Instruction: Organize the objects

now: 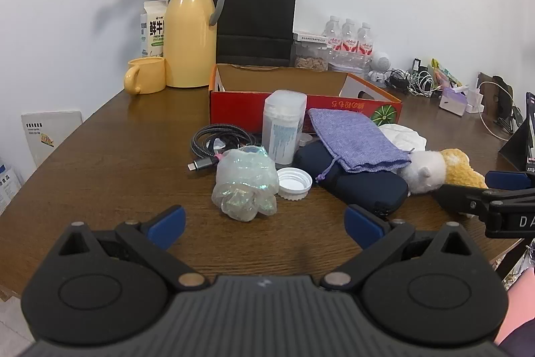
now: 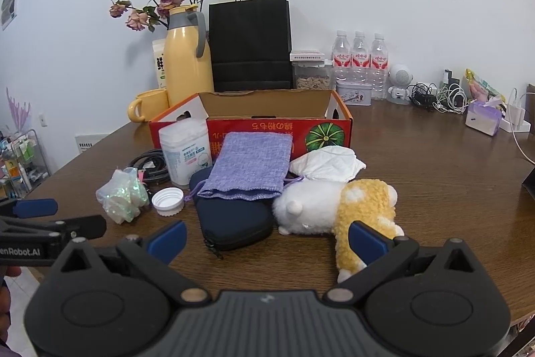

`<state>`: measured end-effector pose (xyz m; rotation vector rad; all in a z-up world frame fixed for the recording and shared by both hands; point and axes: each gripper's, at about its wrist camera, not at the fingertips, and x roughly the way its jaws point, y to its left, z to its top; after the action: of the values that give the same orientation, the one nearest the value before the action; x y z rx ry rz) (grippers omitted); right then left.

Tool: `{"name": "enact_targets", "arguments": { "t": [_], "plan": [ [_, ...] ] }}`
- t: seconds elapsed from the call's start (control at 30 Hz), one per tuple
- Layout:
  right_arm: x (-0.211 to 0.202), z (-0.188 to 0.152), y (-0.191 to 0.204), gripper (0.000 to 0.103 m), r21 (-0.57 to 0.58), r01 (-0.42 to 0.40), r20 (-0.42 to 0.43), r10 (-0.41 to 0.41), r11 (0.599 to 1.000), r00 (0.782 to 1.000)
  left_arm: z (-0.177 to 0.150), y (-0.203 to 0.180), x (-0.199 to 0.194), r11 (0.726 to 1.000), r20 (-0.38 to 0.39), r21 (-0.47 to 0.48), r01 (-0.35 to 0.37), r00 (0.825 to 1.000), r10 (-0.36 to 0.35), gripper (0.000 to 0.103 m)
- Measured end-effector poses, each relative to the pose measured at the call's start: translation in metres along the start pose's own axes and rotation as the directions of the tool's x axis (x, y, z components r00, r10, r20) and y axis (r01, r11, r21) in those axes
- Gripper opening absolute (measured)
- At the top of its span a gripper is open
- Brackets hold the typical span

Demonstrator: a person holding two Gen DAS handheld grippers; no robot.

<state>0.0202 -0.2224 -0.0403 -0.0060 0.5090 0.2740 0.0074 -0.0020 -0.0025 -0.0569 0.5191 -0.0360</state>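
Purple pouch (image 2: 250, 164) atop navy case (image 2: 234, 223), box-side

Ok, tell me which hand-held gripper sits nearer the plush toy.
Right. The right hand-held gripper is open with the plush toy right by its right finger; the left hand-held gripper is open farther over, facing the iridescent wrap.

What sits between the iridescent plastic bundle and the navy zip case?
A white screw cap, open side up, between the iridescent plastic bundle and the navy zip case; both wrist views show it.
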Motion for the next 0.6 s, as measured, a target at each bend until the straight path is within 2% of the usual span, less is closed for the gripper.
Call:
{"name": "enact_targets", "arguments": {
  "t": [0.6],
  "plan": [
    [0.0016,0.0017,-0.0002,0.103,-0.005,0.001,-0.004,-0.001,1.0,1.0,0.0002,-0.0001,-0.0002,1.0,-0.001,0.0,-0.001,1.0,0.001,0.103]
  ]
}}
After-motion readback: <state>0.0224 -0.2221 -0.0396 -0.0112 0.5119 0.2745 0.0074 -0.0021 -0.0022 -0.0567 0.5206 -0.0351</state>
